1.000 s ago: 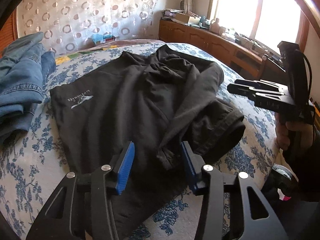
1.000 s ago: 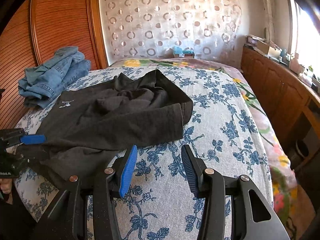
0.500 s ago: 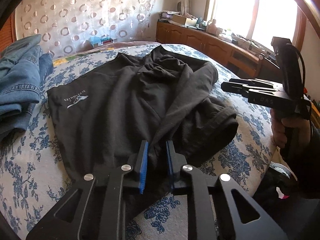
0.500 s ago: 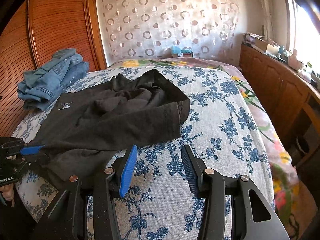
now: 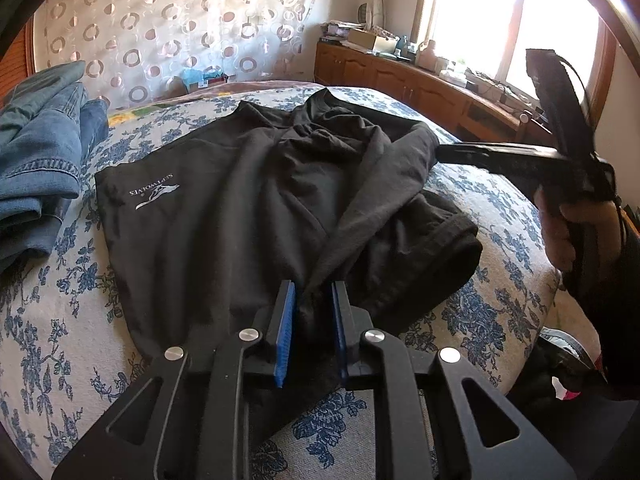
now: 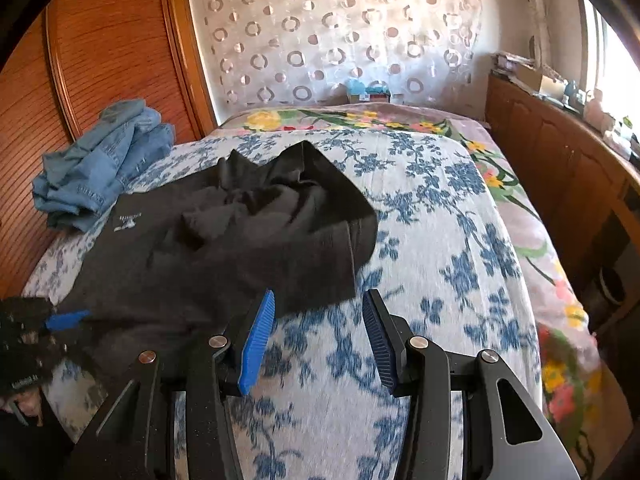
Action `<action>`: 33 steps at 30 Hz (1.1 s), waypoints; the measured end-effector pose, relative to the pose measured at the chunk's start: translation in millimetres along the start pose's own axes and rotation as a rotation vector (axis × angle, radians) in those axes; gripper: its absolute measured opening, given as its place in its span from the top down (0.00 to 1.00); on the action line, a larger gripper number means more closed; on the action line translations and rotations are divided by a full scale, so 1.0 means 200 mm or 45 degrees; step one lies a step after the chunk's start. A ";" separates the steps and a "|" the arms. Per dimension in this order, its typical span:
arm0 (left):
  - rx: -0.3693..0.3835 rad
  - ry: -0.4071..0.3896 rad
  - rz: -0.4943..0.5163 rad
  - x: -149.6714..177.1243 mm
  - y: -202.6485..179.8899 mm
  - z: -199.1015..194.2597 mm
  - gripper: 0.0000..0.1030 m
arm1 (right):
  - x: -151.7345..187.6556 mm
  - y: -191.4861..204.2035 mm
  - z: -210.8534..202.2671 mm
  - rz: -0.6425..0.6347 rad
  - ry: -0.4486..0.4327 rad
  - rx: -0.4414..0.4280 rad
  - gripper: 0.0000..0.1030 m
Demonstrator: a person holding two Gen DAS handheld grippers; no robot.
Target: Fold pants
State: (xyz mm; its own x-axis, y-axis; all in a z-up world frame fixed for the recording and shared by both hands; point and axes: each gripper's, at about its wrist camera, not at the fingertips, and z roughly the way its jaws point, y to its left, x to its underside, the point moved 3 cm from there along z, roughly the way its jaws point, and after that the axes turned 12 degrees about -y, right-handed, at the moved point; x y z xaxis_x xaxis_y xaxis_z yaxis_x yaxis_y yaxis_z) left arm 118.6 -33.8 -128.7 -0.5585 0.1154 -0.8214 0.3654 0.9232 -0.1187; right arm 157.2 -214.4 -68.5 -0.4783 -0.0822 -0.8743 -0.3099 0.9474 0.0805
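Black pants [image 5: 240, 216] with a white logo lie crumpled on the blue-flowered bed [image 5: 48, 320]. One leg is folded across the other. My left gripper [image 5: 312, 312] is shut on the near edge of the black pants. My right gripper [image 6: 318, 320] is open and empty, just above the bed by the pants' right hem [image 6: 320, 264]. In the left wrist view the right gripper [image 5: 500, 156] hovers at the far right of the pants. In the right wrist view the left gripper [image 6: 60, 320] shows at the lower left.
Folded blue jeans [image 5: 36, 160] lie on the bed's left side by a wooden wardrobe [image 6: 100, 60]. A wooden sideboard [image 5: 420, 80] with clutter runs under the window on the right. A flowered quilt [image 6: 360, 120] lies at the bed's far end.
My left gripper has closed from open onto the near edge of the pants. My right gripper has moved closer to the pants' hem and stays open.
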 end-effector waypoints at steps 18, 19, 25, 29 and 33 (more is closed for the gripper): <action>0.027 -0.093 -0.010 -0.05 0.00 -0.13 0.92 | -0.17 0.04 0.04 -0.059 -0.046 -0.109 0.94; 0.027 -0.103 -0.015 -0.06 0.00 -0.15 0.92 | -0.21 0.06 0.03 -0.068 -0.066 -0.117 0.94; 0.010 -0.158 -0.051 -0.08 0.06 -0.24 0.92 | -0.36 0.21 0.04 -0.138 -0.153 -0.188 0.95; -0.002 -0.166 -0.065 -0.06 0.09 -0.29 0.92 | -0.43 0.34 0.08 -0.171 -0.170 -0.245 0.95; -0.019 -0.186 -0.092 -0.05 0.15 -0.33 0.92 | -0.47 0.46 0.14 -0.211 -0.178 -0.296 0.95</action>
State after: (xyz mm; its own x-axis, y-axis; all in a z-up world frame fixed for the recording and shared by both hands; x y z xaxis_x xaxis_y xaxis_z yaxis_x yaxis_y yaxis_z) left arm 85.1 16.4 -86.3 -0.4682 -0.0050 -0.8836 0.3162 0.9328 -0.1728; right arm 197.3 -109.8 8.2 -0.2928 -0.1710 -0.9408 -0.5616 0.8270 0.0245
